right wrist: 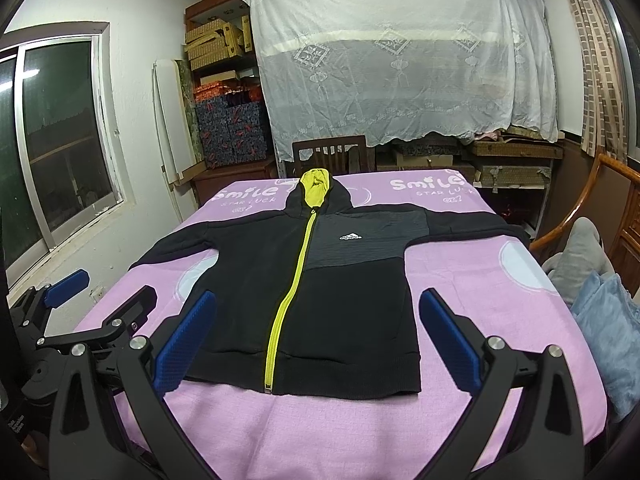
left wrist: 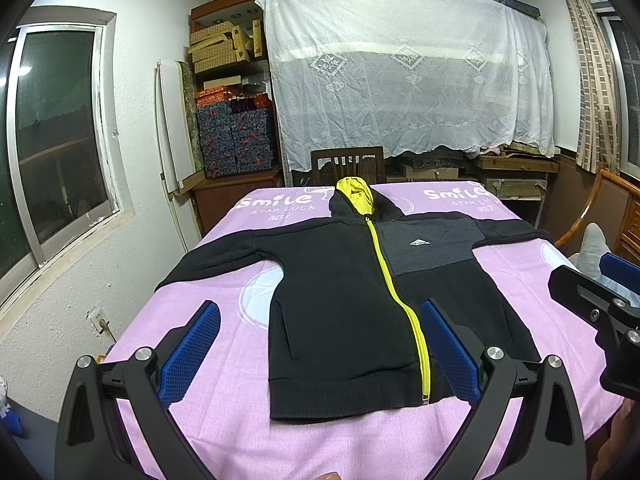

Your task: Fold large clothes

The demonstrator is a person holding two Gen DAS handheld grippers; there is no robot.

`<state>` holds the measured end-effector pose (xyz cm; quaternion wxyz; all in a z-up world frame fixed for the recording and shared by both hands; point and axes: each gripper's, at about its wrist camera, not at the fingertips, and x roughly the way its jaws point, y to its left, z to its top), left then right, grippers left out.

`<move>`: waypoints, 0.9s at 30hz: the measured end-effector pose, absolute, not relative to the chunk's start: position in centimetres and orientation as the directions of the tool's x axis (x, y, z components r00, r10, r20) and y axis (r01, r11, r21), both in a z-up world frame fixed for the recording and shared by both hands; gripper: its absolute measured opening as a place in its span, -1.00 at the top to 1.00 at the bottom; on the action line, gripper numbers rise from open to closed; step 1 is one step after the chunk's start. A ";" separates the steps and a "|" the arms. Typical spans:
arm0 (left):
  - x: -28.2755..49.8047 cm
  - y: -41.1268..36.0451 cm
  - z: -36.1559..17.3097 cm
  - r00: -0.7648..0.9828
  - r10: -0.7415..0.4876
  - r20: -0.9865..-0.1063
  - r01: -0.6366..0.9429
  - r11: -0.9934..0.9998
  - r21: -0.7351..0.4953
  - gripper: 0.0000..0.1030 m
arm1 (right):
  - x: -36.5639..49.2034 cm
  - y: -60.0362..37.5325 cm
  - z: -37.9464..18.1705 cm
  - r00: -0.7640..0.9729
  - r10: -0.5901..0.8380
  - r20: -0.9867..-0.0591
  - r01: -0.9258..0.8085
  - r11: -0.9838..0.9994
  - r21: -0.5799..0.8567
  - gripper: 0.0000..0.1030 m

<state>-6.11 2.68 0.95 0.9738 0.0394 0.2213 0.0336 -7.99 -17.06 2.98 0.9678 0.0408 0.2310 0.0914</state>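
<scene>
A black zip hoodie (left wrist: pixel 340 300) (right wrist: pixel 344 304) with a yellow zipper, yellow hood lining and a grey chest panel lies flat and face up on the pink cloth (left wrist: pixel 320 440) (right wrist: pixel 500 320), sleeves spread to both sides, hood at the far end. My left gripper (left wrist: pixel 320 320) hovers open above the hem, blue pads wide apart. My right gripper (right wrist: pixel 318 308) is open too, above the hem's near edge. Each gripper shows at the other view's edge: the right gripper (left wrist: pixel 600 280) and the left gripper (right wrist: pixel 100 292). Neither holds anything.
The pink cloth covers a table. A wooden chair (left wrist: pixel 347 166) stands at its far end, a rattan chair (right wrist: pixel 576 220) and blue cushions (right wrist: pixel 608 320) at the right. Shelves of boxes (left wrist: pixel 232 80), a lace-draped cabinet (left wrist: pixel 400 72) and a window (left wrist: pixel 56 132) surround it.
</scene>
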 end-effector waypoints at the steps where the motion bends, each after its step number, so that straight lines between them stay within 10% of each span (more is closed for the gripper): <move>1: -6.1 2.7 0.9 0.900 0.083 -0.429 -0.048 0.995 0.091 -0.93 | -8.0 -17.0 3.0 0.876 0.196 -0.442 -0.158 0.980 0.122 -0.92; 27: -5.9 2.4 0.1 0.893 0.079 -0.442 -0.044 0.995 0.089 -0.93 | -8.5 -16.8 3.1 0.882 0.195 -0.429 -0.159 0.980 0.119 -0.92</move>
